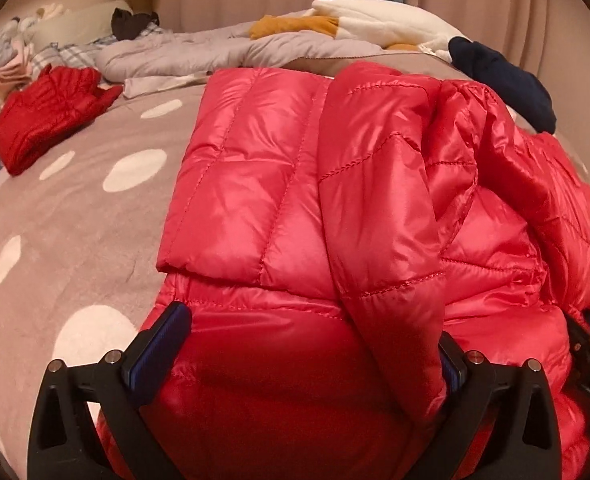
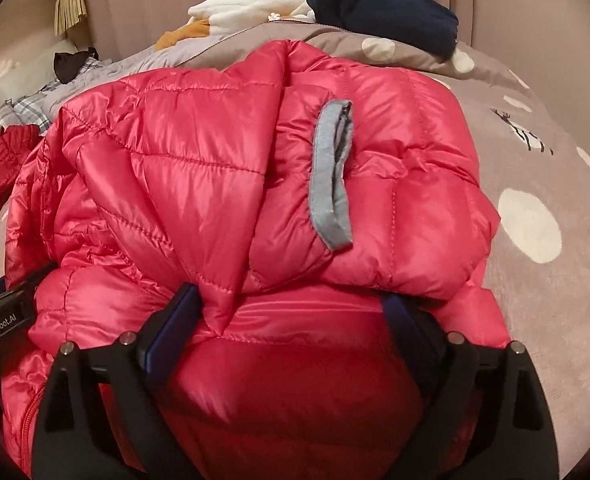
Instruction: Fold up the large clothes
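Note:
A shiny red quilted puffer jacket [image 1: 295, 168] lies folded on the taupe bedspread with white dots [image 1: 75, 220]. My left gripper [image 1: 307, 356] stands open at the jacket's near edge, its fingers wide apart with the puffy hem bulging between them. A sleeve lies folded across the top, and in the right wrist view the jacket [image 2: 199, 184] shows its grey cuff [image 2: 331, 176]. My right gripper [image 2: 291, 332] is open too, straddling the near edge a little further right. The two grippers sit side by side, each showing at the edge of the other's view.
A second red garment [image 1: 51, 116] lies crumpled at the far left of the bed. Behind the jacket are a navy garment [image 2: 383, 12], a white and mustard plush pile [image 1: 383, 20] and a rumpled grey duvet [image 1: 175, 52]. Curtains close the back.

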A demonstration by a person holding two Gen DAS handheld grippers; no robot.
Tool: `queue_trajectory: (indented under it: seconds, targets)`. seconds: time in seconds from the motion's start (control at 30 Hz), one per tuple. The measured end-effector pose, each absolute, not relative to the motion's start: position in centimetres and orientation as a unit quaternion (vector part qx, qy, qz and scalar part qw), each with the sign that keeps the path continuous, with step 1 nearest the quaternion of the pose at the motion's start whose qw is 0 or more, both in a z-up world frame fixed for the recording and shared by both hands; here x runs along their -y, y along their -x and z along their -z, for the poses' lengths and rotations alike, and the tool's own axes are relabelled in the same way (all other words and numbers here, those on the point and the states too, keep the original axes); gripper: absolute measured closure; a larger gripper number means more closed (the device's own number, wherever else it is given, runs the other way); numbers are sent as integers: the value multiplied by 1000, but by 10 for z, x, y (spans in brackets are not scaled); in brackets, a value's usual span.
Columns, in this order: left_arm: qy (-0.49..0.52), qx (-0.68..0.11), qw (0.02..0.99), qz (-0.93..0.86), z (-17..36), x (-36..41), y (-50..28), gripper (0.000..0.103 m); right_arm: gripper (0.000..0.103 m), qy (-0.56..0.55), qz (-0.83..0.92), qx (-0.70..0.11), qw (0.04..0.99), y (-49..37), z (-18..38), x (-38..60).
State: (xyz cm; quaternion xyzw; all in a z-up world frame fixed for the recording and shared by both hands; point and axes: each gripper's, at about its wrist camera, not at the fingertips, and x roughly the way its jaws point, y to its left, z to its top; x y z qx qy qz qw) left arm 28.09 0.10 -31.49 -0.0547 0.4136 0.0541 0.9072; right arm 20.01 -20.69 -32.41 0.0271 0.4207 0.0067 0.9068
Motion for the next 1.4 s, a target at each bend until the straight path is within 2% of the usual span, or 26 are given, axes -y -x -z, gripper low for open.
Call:
queue_trajectory:
  seconds: [0.17,0.23,0.37,0.6,0.7,0.87,1.07,1.4]
  targets:
    - [59,-413,907,-59,298,-6,-255,4,9,-47,-15,-419,906,-202,312,221]
    - [81,-406,909,-42,281,-12,-239,27,7,-69,-29,-411,909,-191,300,230]
    - [100,-392,914,-41,255,-17,-208,47,4,-138,-25,-382,913,-150,271,249]
    - [122,-345,925,-97,236,-53,-149,47,3,-117,47,-353,927,-79,252,269]
    - [153,-358,912,-129,248,-83,-129,47,3,-165,61,-349,920,-51,263,289]
    - [263,-384,875,-137,278,-126,-99,47,3,-249,79,-363,895,-16,288,317]
    - [323,-399,854,-79,304,-125,-88,47,4,-289,76,-376,877,14,314,326]
    - [330,-376,864,-57,311,-109,-65,47,3,-357,46,-374,855,24,335,322]
